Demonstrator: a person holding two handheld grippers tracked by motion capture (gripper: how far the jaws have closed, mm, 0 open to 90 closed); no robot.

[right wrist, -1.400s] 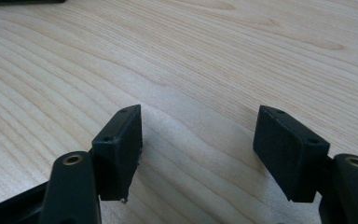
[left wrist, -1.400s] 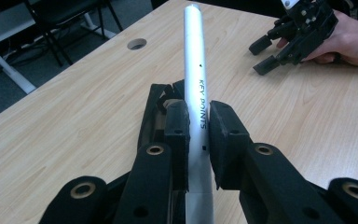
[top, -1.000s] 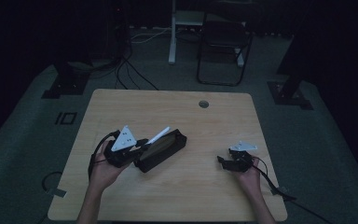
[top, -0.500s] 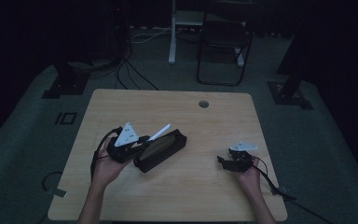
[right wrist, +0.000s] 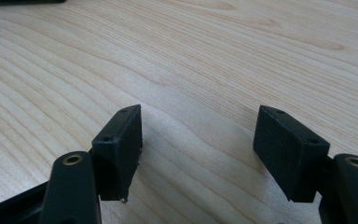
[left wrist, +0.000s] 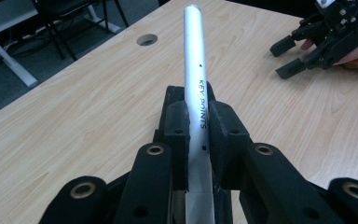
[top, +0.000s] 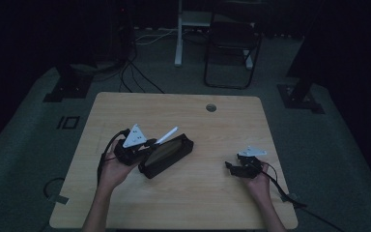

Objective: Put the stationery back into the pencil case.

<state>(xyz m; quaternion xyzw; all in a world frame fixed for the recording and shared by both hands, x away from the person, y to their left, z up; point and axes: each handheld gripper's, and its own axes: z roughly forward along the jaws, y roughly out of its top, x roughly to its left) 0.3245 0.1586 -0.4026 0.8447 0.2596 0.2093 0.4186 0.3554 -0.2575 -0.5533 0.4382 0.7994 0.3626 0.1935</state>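
Note:
My left gripper (left wrist: 198,123) is shut on a silver pen-like tube (left wrist: 195,70) with "KEY POINTS" written on it; the tube juts past the jaws over the table. In the high view the left gripper (top: 147,146) sits at the table's left-middle, its white tube (top: 167,136) slanting up over a black oblong case (top: 166,154). The case lies on the wooden table (top: 207,193), and whether it is open I cannot tell. My right gripper (right wrist: 198,140) rests low over bare wood with its jaws apart and nothing between them. It sits at the right front (top: 229,166).
A round cable hole (top: 211,107) lies near the table's far edge. A dark chair (top: 232,43) and a white desk leg (top: 178,34) stand behind the table. Black stand feet (top: 67,87) and cables lie on the floor to the left.
The left gripper with the tube has shifted slightly toward the case. The right gripper has not moved.

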